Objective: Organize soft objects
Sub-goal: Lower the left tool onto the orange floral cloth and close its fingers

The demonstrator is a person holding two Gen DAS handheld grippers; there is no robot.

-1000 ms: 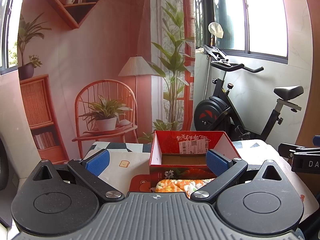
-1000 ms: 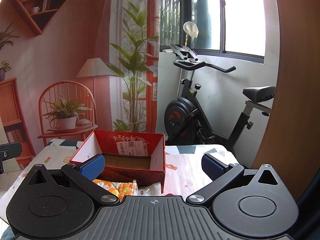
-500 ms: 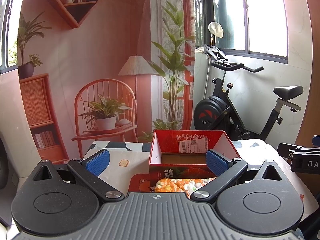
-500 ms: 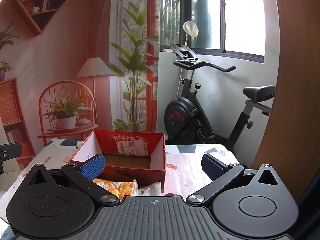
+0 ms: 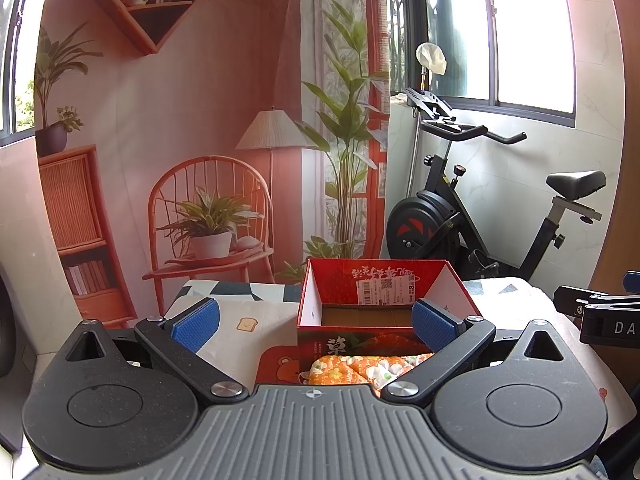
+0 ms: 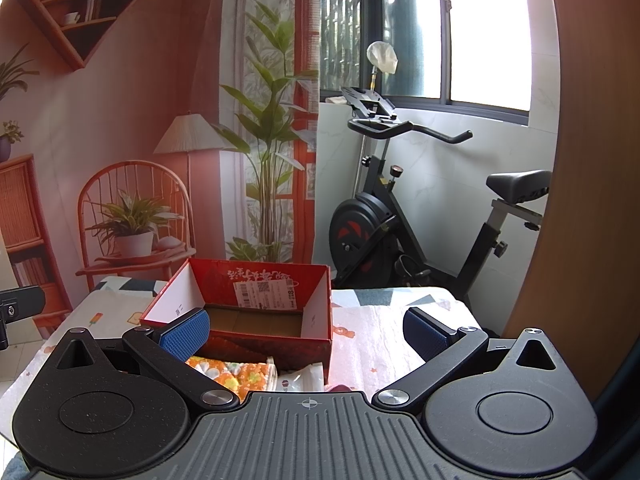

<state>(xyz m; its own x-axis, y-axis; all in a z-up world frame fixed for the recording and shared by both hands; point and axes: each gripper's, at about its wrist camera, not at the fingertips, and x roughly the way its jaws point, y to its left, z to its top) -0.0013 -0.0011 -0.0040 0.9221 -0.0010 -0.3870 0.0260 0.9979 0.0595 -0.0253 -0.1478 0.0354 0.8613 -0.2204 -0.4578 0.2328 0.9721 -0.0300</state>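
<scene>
A red cardboard box (image 5: 380,308) with an open top stands on the table; it also shows in the right wrist view (image 6: 248,312), and its inside looks empty. An orange floral cloth (image 5: 360,370) lies in front of the box, low between my left fingers; it shows in the right wrist view (image 6: 232,372) too. A white packet (image 6: 300,378) lies beside the cloth. My left gripper (image 5: 316,324) is open and empty above the cloth. My right gripper (image 6: 306,332) is open and empty, to the right of the box front.
The table carries a printed white cloth (image 6: 384,320) with cartoon pictures. An exercise bike (image 5: 480,216) stands behind the table by the window. A wooden panel (image 6: 584,200) is at the right. The right gripper's body (image 5: 600,312) shows at the left view's right edge.
</scene>
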